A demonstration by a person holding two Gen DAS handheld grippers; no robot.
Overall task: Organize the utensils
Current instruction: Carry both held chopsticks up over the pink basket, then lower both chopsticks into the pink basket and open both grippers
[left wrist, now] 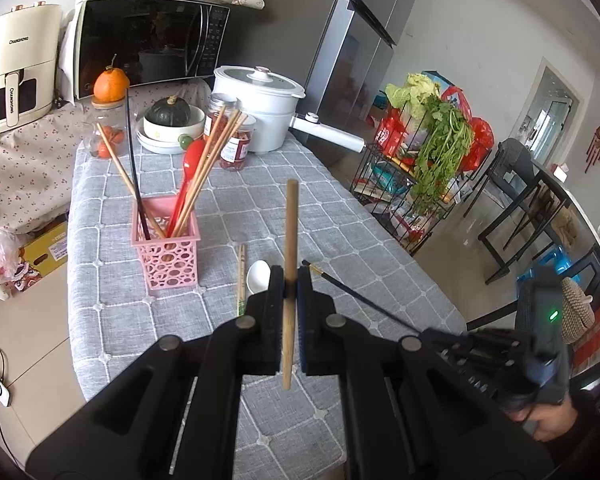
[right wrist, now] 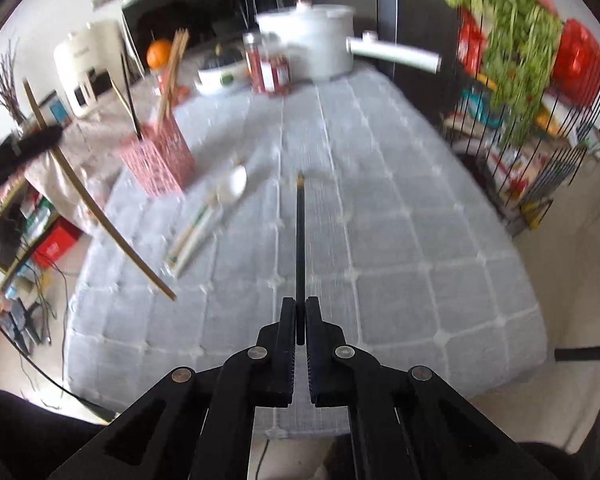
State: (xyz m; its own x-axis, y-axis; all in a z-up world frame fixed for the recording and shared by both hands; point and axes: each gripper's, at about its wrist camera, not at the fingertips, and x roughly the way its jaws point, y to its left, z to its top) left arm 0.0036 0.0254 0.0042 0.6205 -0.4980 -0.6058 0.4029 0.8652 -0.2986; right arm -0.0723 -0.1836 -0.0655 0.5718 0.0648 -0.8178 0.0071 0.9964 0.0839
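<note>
Grey quilted tablecloth (left wrist: pixel 260 216) held the pink holder (left wrist: pixel 166 254). My left gripper (left wrist: pixel 290 280) was clamped on 1 wooden chopstick (left wrist: pixel 290 240), my right gripper (right wrist: pixel 300 308) on 1 black chopstick (right wrist: pixel 300 240). Both pinches looked thin; either stick could have pivoted, slipped, or missed the holder's crowded mouth.

One pink basket (left wrist: pixel 168 250); one red spoon (left wrist: pixel 188 172) in it; one white spoon (left wrist: pixel 258 276) on the bench (left wrist: pixel 340 240); two red-labelled jars (left wrist: pixel 236 140); one white pot (left wrist: pixel 260 108); one microwave (left wrist: pixel 148 40).
</note>
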